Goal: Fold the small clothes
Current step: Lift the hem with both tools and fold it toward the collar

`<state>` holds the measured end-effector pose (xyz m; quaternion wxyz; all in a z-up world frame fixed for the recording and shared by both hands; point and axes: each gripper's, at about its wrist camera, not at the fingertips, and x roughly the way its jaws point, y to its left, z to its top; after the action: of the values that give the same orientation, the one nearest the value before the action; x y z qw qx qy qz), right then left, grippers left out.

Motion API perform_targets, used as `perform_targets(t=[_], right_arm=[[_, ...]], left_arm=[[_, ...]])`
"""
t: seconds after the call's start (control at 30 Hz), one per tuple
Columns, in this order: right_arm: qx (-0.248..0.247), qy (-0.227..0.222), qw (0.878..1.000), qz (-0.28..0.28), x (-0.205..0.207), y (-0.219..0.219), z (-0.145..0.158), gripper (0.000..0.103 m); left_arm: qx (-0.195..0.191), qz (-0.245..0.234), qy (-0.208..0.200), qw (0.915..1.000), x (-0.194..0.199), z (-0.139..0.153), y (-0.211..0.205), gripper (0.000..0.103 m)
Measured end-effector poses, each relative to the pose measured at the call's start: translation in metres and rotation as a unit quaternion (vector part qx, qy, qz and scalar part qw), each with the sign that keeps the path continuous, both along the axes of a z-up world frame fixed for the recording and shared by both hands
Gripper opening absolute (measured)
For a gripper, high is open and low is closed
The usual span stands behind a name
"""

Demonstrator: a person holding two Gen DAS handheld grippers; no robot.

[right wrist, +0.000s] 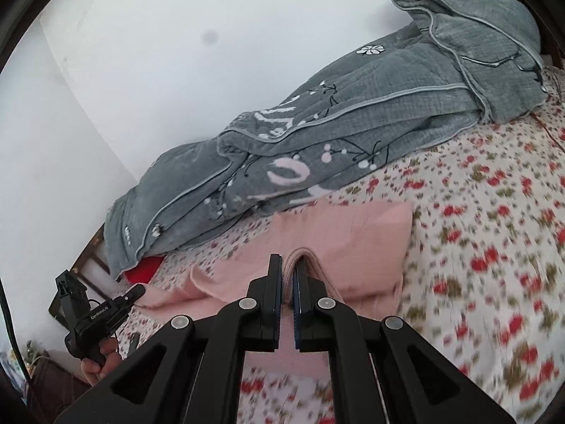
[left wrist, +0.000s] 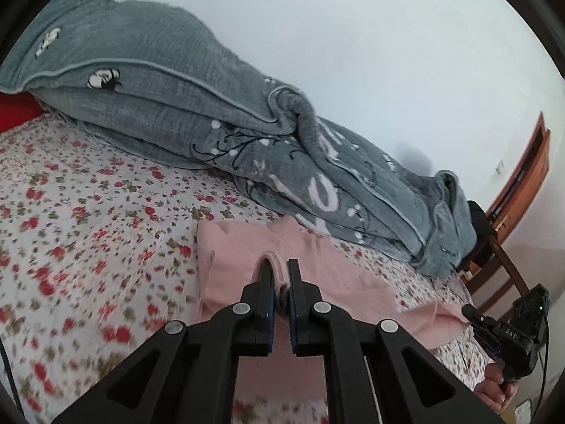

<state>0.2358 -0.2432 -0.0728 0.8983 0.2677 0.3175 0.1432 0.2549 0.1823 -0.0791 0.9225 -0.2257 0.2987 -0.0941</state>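
left gripper [left wrist: 280, 279] — pinching pink garment [left wrist: 233, 247] | right gripper [right wrist: 287, 275] — same

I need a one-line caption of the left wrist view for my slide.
Left gripper shut on a fold of the pink garment on the floral bedsheet, grey quilt behind.

Soft even daylight; fisheye bending at edges; floral bedsheet [left wrist: 88, 212] motion-blurred.
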Motion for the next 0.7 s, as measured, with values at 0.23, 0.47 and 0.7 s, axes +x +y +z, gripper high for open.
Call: perform_targets(t=[0.23,0.47,0.7], right_arm=[[0.002,0.018,1.000,-0.006,0.077,-0.002,-0.025,0.005],[-0.019,0.083,0.996,-0.019,0.163,-0.003,-0.073,0.006],[-0.080,0.076,0.993,-0.039,0.183,-0.002,-0.108,0.025]], left_arm=[[0.009,0.007,0.030,0.9995,0.085,-0.023,-0.006,0.007],[-0.016,0.022,0.112,0.9933,0.176,-0.073,-0.002,0.010],[-0.065,0.016,0.114,0.9913,0.194,-0.114,0.013,0.033]])
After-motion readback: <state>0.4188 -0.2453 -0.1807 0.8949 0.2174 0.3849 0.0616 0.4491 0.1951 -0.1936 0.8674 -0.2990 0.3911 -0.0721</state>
